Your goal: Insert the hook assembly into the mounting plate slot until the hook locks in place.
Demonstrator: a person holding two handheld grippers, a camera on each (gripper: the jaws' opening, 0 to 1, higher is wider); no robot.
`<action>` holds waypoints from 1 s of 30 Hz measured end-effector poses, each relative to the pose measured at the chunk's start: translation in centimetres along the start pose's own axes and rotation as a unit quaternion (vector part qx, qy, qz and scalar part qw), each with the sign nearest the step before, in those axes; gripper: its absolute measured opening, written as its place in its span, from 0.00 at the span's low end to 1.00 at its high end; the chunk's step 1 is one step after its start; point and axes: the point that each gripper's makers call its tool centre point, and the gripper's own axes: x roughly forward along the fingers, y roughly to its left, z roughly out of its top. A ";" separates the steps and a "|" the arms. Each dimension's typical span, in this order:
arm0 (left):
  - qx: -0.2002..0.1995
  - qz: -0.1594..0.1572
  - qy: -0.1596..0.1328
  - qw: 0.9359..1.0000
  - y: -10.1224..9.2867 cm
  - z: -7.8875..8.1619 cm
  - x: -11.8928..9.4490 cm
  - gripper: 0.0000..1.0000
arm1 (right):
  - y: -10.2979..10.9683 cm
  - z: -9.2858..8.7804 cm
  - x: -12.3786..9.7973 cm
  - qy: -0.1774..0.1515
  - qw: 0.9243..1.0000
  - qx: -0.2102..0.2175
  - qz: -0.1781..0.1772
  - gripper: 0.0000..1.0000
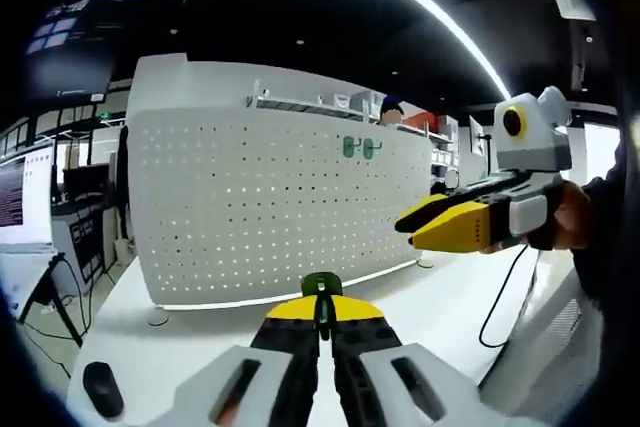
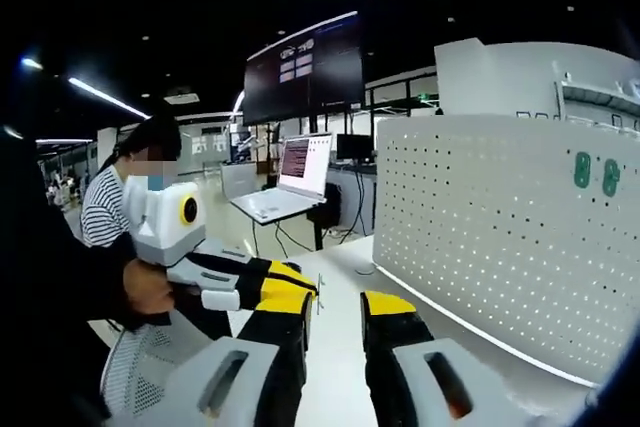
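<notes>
Left gripper view: left tongs (image 1: 322, 315) rise from the bottom edge, yellow-tipped jaws pressed together on a small green hook (image 1: 320, 287). The hook's top pokes up just above the jaw tips; its lower part is hidden between them. The hook sits well short of the board, over the white table (image 1: 200, 332).

Facing the tongs: a white perforated mounting plate (image 1: 270, 202) standing upright on the table, curved in this fisheye picture. Two green hooks (image 1: 359, 148) already hang side by side near its upper edge, right of centre. Which hole or slot they occupy is too small to tell.

Right tongs (image 1: 412, 231) enter the left gripper view from the right, held by a person's hand (image 1: 568, 215). Jaws appear together and hold nothing; they hang in the air in front of the plate's right end, not touching it. A black cable (image 1: 505, 292) loops down below them. A small dark puck-like object (image 1: 102, 387) lies on the table at lower left.

Right gripper view: right tongs (image 2: 335, 309) have a clear gap between the yellow tips, nothing between them. The left gripper (image 2: 265, 285) shows at left, gripped by a hand. The plate runs along the right side, with the two hung hooks at upper right. Background: an open laptop (image 2: 290, 182) on a stand, a large dark monitor (image 2: 305, 67) overhead, and a person in a striped top (image 2: 105, 207).
</notes>
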 end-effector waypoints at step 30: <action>0.053 -0.007 -0.033 0.998 -2.1 9.6 7.9 0.03 | -10.2 -0.8 -9.9 -0.033 0.989 0.029 -0.141 0.35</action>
